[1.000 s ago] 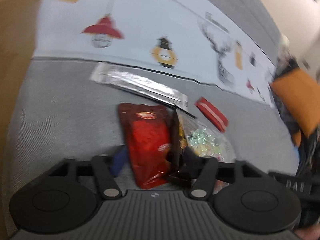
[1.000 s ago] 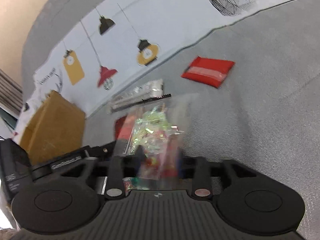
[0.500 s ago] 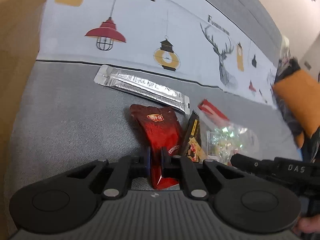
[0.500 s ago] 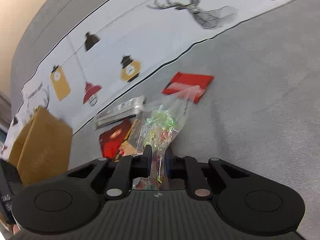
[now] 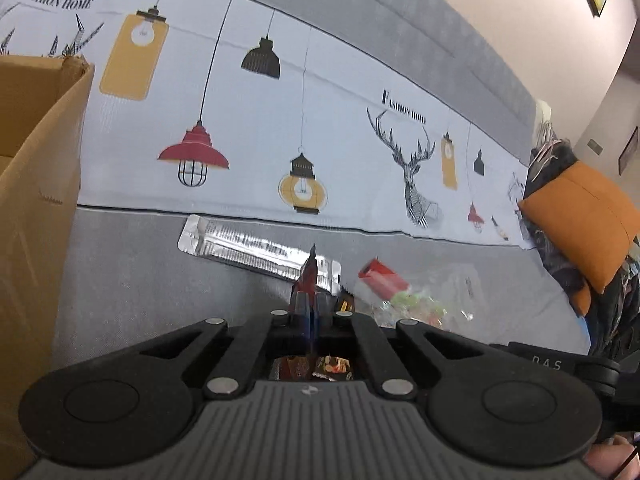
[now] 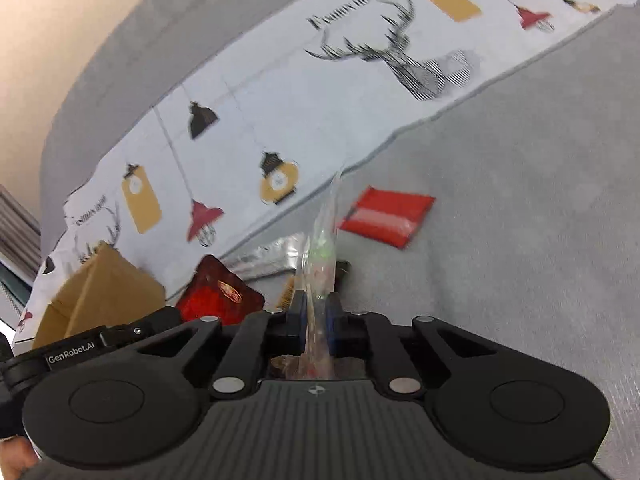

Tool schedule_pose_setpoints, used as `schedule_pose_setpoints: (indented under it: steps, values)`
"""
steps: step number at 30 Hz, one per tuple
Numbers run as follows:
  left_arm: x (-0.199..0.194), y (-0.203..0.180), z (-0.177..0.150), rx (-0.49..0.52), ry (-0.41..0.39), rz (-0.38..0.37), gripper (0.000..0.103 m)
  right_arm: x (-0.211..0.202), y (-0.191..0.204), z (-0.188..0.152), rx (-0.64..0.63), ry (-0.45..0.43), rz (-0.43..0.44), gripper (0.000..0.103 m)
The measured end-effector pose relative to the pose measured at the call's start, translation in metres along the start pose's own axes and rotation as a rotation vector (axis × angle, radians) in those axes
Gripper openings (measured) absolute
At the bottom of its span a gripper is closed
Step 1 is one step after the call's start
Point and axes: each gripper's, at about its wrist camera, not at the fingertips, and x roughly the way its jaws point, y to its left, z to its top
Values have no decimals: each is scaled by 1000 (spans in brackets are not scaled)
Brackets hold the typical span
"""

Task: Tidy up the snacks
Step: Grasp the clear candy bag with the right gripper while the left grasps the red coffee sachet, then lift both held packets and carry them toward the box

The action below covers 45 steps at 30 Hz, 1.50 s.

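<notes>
Two packets are pinched at once, so carry them level and slowly. The cardboard box point(image 5: 36, 184) stands to the left of your left gripper point(image 5: 311, 320), its open top near; that looks like the place for the snacks, and the grey sofa seat point(image 5: 132, 280) between is bare, so you have room to swing across. Clear the box's near wall before you let go.

Your left gripper is closed on the edge of the red snack bag point(image 6: 218, 292), which stands upright between the pads. Your right gripper point(image 6: 316, 312) is clamped on the clear candy bag point(image 6: 322, 248), thin and slippery, so keep pressure steady.

Ahead of both lie the silver packet point(image 5: 256, 248) and the small red packet point(image 6: 386, 216), well apart from the box.
</notes>
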Motion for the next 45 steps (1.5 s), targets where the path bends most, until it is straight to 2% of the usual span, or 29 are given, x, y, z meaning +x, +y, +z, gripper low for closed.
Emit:
schedule_pose_setpoints:
  steps: [5,9,15,17,18,20,21,24,25,26,28,35,40,45]
  values:
    - [9,8,-11,3,36,49,0,11,15,-9,-55,59,15,9]
    - [10,18,-9,-80,49,-13,0,15,20,-13,-73,89,49,10]
    - [16,11,-11,-111,52,-89,2,22,19,-15,-46,121,53,11]
    - [19,8,-12,-102,61,-90,12,23,18,-15,-38,124,56,12]
    - [22,6,-13,-95,75,-79,13,24,18,-15,-36,127,55,13]
    - [28,5,-17,-84,95,-37,27,26,18,-16,-30,135,58,13]
    - [34,7,-21,-91,128,-27,29,27,18,-16,-29,140,59,14]
    - [48,14,-33,-140,181,-25,29,30,18,-17,-28,159,69,14]
    - [48,14,-34,-130,173,-28,25,31,19,-18,-35,163,70,14]
    - [48,12,-34,-109,163,-25,15,31,21,-18,-43,164,69,14]
    - [45,9,-30,-68,149,-13,7,29,23,-18,-68,155,53,12]
    - [20,5,-18,-43,81,-20,7,18,27,-11,-86,101,53,10]
    - [5,0,-21,-17,80,-37,7,7,38,-11,-115,63,51,10]
    - [-8,3,-28,-51,98,-28,7,0,42,-24,-98,60,26,10]
